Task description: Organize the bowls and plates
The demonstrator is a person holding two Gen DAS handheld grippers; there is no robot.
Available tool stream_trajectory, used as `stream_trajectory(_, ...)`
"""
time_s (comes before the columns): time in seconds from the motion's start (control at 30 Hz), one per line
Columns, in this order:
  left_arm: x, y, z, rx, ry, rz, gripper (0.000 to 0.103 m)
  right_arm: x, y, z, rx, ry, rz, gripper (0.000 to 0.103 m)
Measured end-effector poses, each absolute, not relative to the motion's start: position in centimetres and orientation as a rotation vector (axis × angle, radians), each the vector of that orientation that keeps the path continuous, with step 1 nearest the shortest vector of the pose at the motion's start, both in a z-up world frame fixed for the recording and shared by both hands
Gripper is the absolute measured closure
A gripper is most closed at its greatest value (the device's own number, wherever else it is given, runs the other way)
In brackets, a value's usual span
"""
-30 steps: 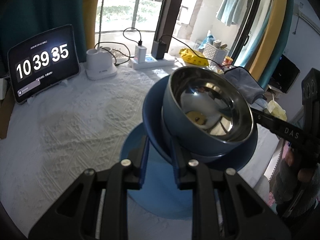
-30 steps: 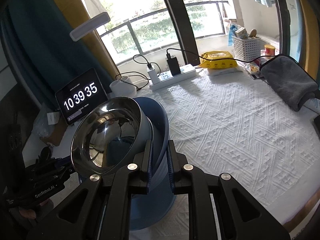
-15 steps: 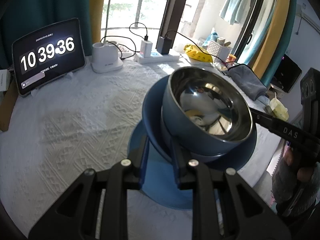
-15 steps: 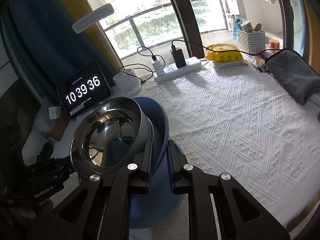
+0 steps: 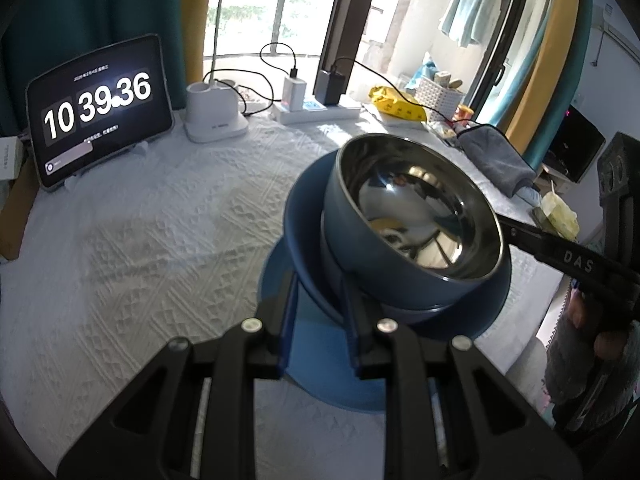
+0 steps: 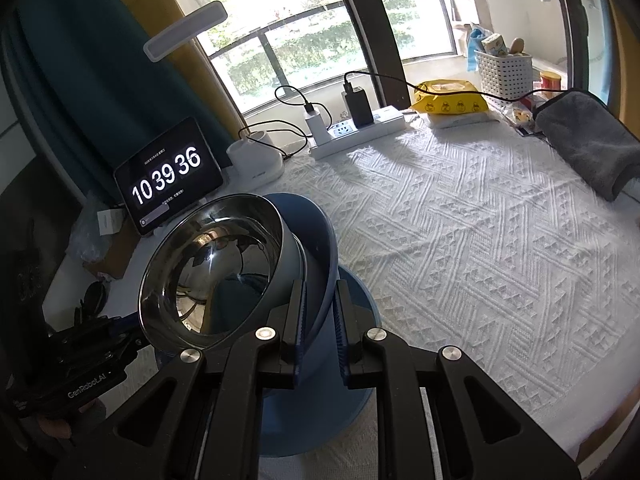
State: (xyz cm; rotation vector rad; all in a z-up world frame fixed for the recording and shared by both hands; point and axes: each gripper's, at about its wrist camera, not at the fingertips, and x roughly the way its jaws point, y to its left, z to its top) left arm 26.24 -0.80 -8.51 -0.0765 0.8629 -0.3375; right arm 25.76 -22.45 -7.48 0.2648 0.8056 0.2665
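— White-clothed tabletop (image 6: 460, 240), sunlit. Where's the stack?
— Steel-lined bowl (image 5: 416, 220) on the blue plate (image 5: 492, 300), raised over another plate (image 5: 320, 360). Left gripper (image 5: 320, 304) and right gripper (image 6: 320, 312) pinch opposite rims.
— Handling?
— Rigid, probably slippery; the tilted bowl could slide. Hold rims.

a table (image 6: 480, 240) under a white textured cloth stands against a wide window (image 6: 320, 20) with a railing and greenery outside. sunlight falls across its far edge. teal curtains (image 5: 100, 8) hang at the left, a yellow one (image 5: 560, 60) at the right. a towel (image 5: 468, 12) hangs on the bright balcony.
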Motion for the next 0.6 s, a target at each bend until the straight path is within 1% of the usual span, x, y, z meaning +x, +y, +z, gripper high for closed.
stream_trajectory(0.53,26.33,-0.71,-8.27,-0.067,0.868,-0.337,0.081,25.73,-22.6,-8.01,0.288,0.823,0.274,0.086)
stream_trajectory(0.6,26.41,-0.71,-8.19,-0.068,0.868,-0.341,0.079,25.82,-22.88,-8.2,0.304,0.828,0.278,0.086)
